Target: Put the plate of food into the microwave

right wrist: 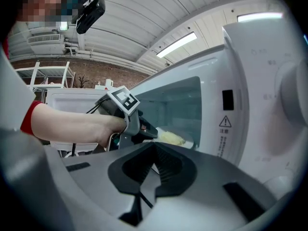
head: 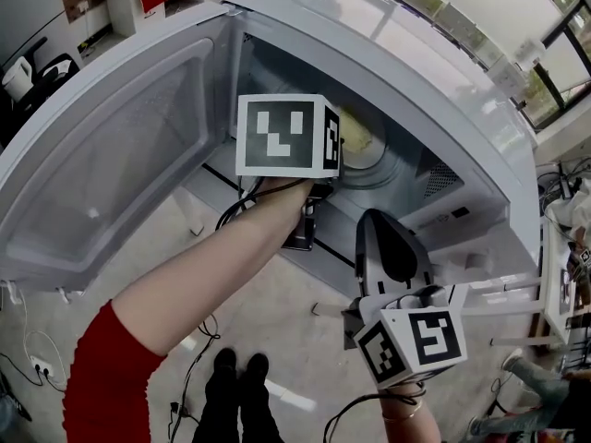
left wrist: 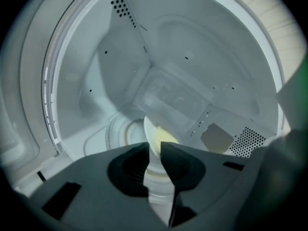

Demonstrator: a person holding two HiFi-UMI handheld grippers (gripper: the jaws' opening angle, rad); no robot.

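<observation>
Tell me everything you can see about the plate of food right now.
The plate is white, round and smooth, seemingly ceramic, with a pale yellow heap of food on it. It sits roughly level inside the open microwave, above the round turntable area. The left claw is clamped on its near rim. Whether it already rests on the floor inside cannot be told.

Shoes [head: 238, 365]: black, side by side on the floor [head: 277, 310].
Cables [head: 196, 365]: trailing beside the shoes.
Ceiling light [right wrist: 179, 43]: long strip, lit.
</observation>
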